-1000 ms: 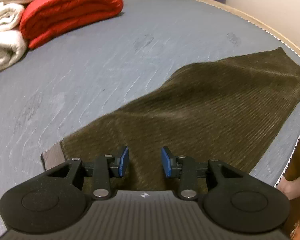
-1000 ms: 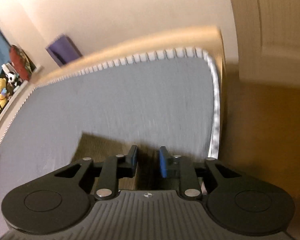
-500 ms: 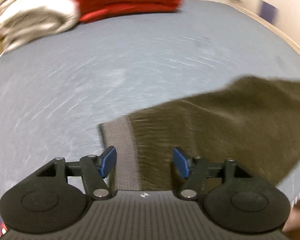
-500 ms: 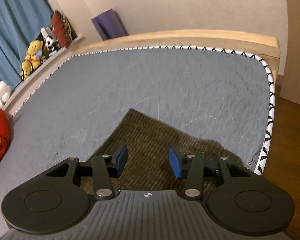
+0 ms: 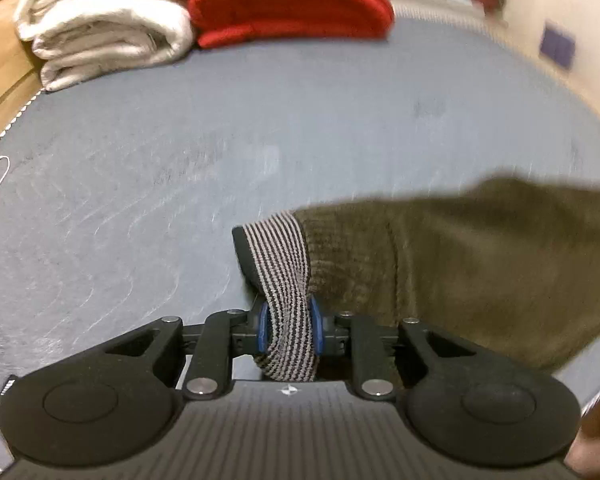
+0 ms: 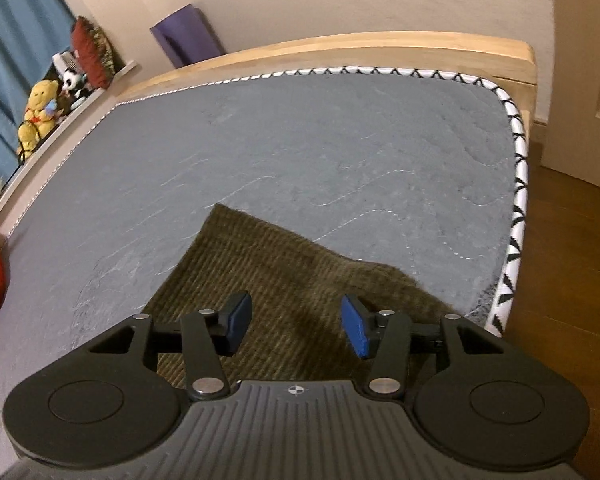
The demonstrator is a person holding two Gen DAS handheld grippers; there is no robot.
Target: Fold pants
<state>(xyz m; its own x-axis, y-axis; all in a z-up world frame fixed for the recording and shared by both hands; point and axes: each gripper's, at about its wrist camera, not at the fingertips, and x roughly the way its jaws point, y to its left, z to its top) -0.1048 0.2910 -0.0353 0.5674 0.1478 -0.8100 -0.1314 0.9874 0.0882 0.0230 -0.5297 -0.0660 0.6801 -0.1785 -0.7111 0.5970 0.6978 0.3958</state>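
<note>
Olive-brown corduroy pants (image 5: 480, 264) lie on a grey mattress (image 5: 180, 160). Their striped grey waistband (image 5: 282, 264) is pinched between the blue pads of my left gripper (image 5: 289, 328), which is shut on it, and the band bunches up there. In the right wrist view the other end of the pants (image 6: 284, 272) lies flat near the mattress corner. My right gripper (image 6: 296, 326) is open and empty, just above the cloth.
Folded white blankets (image 5: 108, 20) and a red one (image 5: 288, 0) lie at the far end of the mattress. A wooden bed frame (image 6: 340, 50) borders it, with wood floor (image 6: 572, 264) at right. Plush toys (image 6: 40, 114) sit on a ledge.
My left gripper went from open over the waistband to shut on it, and the band has lifted and bunched. My right gripper opened wider over the pants end.
</note>
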